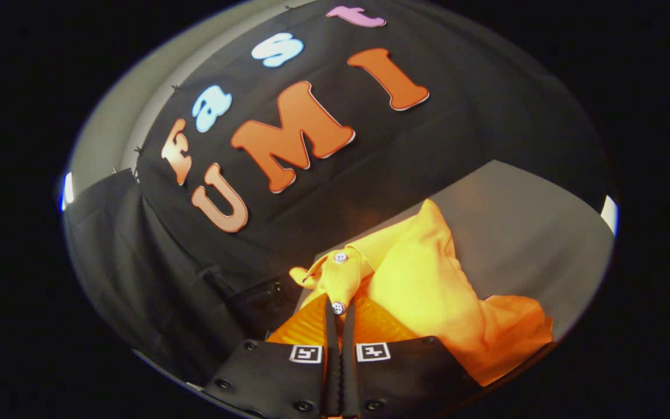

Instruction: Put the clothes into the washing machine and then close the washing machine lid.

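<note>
A yellow-orange garment [422, 279] with white buttons hangs from my gripper [339, 311]. The two fingers are pressed together on a buttoned strip of the cloth, one button sitting right at the fingertips and another a little beyond them. The rest of the garment drapes down to the right of the fingers, over a grey table [521, 233]. The view is tilted.
The booth's black cloth wall [207, 233] rises beyond the fingers and hangs down on the left. A dark object [265, 302] sits just left of the fingers at the table's end. A pale wall [137, 99] shows behind the cloth.
</note>
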`<state>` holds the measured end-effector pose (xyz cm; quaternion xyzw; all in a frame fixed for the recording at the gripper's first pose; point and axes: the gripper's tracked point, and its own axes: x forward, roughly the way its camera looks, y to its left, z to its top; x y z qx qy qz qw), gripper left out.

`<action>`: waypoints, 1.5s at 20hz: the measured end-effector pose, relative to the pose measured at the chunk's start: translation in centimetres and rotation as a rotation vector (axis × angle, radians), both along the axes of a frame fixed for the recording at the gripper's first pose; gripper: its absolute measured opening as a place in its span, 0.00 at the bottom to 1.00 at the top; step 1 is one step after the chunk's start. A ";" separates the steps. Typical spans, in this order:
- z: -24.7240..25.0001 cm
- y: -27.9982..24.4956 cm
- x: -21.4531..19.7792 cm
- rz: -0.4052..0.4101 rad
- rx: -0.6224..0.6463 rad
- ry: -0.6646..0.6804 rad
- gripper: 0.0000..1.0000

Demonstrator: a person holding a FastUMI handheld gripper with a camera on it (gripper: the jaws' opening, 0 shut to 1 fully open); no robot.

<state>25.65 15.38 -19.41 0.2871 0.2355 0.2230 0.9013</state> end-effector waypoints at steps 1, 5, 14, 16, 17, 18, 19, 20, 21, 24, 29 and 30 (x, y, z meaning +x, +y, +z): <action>1.3 -0.3 -0.6 0.003 0.010 -0.039 0.08; 6.0 1.0 -3.3 0.040 0.038 -0.166 0.08; 14.8 10.5 -8.5 0.081 -0.002 -0.343 0.08; 15.5 13.6 -9.0 0.087 -0.022 -0.354 0.08; 15.7 15.3 -9.1 0.096 -0.025 -0.353 0.08; 15.6 17.2 -9.0 0.103 -0.024 -0.345 0.08; 15.4 19.0 -9.2 0.113 -0.022 -0.342 0.08; 15.4 20.8 -9.0 0.122 -0.026 -0.343 0.08; 15.2 22.4 -9.0 0.130 -0.031 -0.341 0.08; 15.1 28.0 -8.6 0.160 -0.031 -0.347 0.08; 11.9 34.3 -7.8 0.180 -0.101 -0.329 0.08; 10.7 35.3 -7.5 0.174 -0.122 -0.315 0.08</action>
